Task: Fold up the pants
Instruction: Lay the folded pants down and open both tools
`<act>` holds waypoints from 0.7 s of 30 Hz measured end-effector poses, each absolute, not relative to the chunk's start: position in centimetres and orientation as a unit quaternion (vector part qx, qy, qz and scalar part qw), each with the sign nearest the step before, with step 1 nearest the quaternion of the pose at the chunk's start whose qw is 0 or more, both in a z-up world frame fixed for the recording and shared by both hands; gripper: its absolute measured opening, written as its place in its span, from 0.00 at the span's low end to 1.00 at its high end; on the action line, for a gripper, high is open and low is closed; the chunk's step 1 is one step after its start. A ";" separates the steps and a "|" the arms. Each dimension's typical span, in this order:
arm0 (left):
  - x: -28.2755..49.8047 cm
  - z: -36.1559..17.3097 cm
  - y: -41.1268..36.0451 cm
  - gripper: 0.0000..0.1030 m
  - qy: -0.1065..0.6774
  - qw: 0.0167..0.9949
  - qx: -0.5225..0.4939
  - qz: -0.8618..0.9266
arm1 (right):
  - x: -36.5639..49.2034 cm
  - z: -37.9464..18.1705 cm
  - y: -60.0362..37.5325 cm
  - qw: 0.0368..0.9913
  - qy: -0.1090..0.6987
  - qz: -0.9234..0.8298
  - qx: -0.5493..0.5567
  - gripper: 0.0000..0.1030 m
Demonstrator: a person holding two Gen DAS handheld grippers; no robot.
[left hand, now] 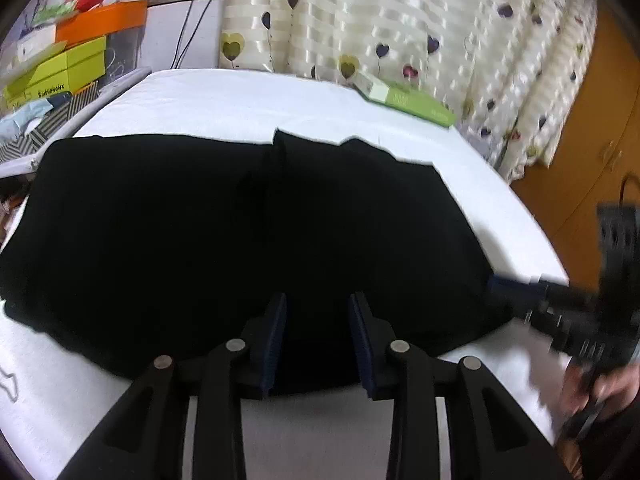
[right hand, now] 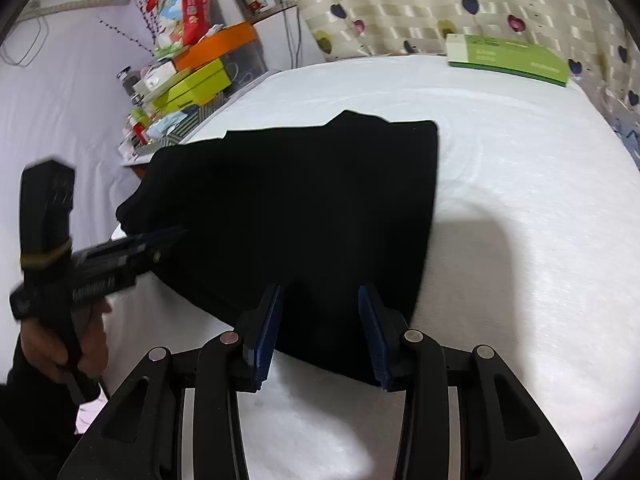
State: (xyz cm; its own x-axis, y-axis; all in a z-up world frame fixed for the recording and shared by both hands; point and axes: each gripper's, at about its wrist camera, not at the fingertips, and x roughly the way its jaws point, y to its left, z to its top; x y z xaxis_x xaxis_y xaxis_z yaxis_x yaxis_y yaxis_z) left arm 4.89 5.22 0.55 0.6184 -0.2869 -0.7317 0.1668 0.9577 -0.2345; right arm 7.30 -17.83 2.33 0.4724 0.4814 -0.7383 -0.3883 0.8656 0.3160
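Observation:
Black pants [left hand: 240, 232] lie flat across the white padded surface [left hand: 224, 96], with a crease line down their middle. My left gripper [left hand: 318, 302] is open, its blue pads straddling the pants' near edge. In the right wrist view the pants [right hand: 304, 200] reach toward the far left, and my right gripper [right hand: 320, 294] stands open over their near right corner. The right gripper [left hand: 500, 283] also shows blurred at the pants' right edge in the left wrist view. The left gripper [right hand: 172, 235], held by a hand [right hand: 86, 344], points at the pants' left edge.
A flat green box [left hand: 408, 100] [right hand: 508, 56] lies at the far side of the white surface [right hand: 520, 240]. Stacked coloured boxes [right hand: 192, 76] clutter a shelf on the left. A heart-print curtain [left hand: 400, 20] hangs behind, and a wooden cabinet [left hand: 588, 128] stands right.

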 end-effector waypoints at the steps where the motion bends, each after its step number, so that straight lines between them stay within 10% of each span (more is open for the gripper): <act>1: 4.6 0.6 5.5 0.34 0.418 0.896 -0.078 -0.127 | 7.2 2.5 -18.0 0.860 0.442 0.249 0.054 0.40; 21: 3.1 1.3 6.7 0.34 0.412 0.900 -0.095 -0.104 | 5.3 2.9 -19.8 0.881 0.429 0.198 0.030 0.40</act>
